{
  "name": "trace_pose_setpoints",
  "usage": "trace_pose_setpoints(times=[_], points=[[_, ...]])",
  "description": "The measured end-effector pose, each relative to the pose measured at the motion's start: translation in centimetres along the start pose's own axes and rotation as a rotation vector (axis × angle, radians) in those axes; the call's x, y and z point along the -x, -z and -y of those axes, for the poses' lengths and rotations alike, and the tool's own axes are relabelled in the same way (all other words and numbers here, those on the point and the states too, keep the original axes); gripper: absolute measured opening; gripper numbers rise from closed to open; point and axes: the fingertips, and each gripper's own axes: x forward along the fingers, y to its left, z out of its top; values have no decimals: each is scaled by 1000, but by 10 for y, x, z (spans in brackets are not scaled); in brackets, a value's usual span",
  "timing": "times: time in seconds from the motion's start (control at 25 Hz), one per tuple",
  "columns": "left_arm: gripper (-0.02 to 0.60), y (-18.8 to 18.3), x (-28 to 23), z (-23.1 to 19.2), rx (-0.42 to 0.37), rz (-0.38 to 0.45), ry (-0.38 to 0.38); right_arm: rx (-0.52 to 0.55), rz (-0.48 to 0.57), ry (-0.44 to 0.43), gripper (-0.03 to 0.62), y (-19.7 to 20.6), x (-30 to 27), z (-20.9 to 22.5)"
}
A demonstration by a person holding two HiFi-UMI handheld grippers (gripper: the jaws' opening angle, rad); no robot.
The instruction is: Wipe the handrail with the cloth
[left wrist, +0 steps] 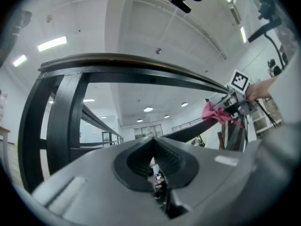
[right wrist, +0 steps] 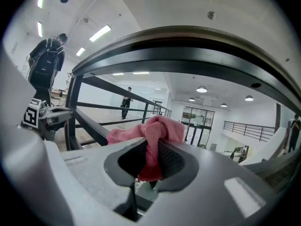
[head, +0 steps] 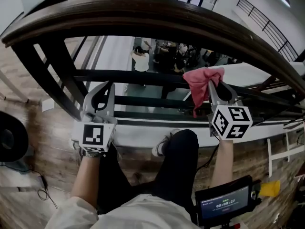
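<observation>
A person stands at a dark, curved wooden handrail [head: 143, 13] with a two-jaw gripper in each hand.

The right gripper [head: 220, 93] has its jaws clamped on a pink cloth [head: 202, 82]. In the right gripper view, the cloth [right wrist: 157, 128] runs down the narrow gap between the ribbed pads of the right gripper [right wrist: 149, 149]. It then bunches into a loose knot just past the jaw tips and spreads a little to the left of them. A smaller fold hangs below the jaws. The handrail [right wrist: 197, 44] arches above and beyond the jaws, clear of the cloth. The black bars of the railing [right wrist: 108, 108] lie past the jaw tips to the left.

The left gripper [head: 102, 97] is held level with the right one and well apart from it. In the left gripper view, the jaws of the left gripper [left wrist: 153, 142] are closed together with nothing between them. The handrail [left wrist: 141, 62] sweeps across above the jaws. The cloth [left wrist: 217, 113] shows far off to the right of them.

Below both grippers are the person's dark trousers [head: 176, 171] and a small lit screen [head: 224, 204].
</observation>
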Motion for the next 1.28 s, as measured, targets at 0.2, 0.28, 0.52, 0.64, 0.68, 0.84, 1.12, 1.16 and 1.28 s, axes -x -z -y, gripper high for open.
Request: trace_pose_setpoints(times=[0.2,0.28,0.52,0.64,0.68,0.84,1.12,1.16,1.28], points=[[6,-4,4,-4,29,16,-29,38,-3,-30,60,-7,-10,-31],[6,-3,8,-11,34,16,-41,55,-4,-57,60,-12,-16,-48],[6,2,22,-31,-4,3,-73,118,7,-157,60,-25,-33,-99],[6,3,29,-40,2,3,-94,141,10,-216,60,-31,-42,-125],[6,2,30,-41,19,7,-105,151,11,-237,60,-33,-44,-133],[6,-2,38,-45,34,9,-126,204,6,-313,60,-42,-50,-164],[6,3,57,-59,-12,-24,-150,249,15,-402,60,-54,-58,-206],[6,6,60,-62,-26,-33,-151,255,15,-414,60,-55,-60,-213],[6,11,70,-74,-30,-42,-170,275,12,-456,60,-58,-65,-235]])
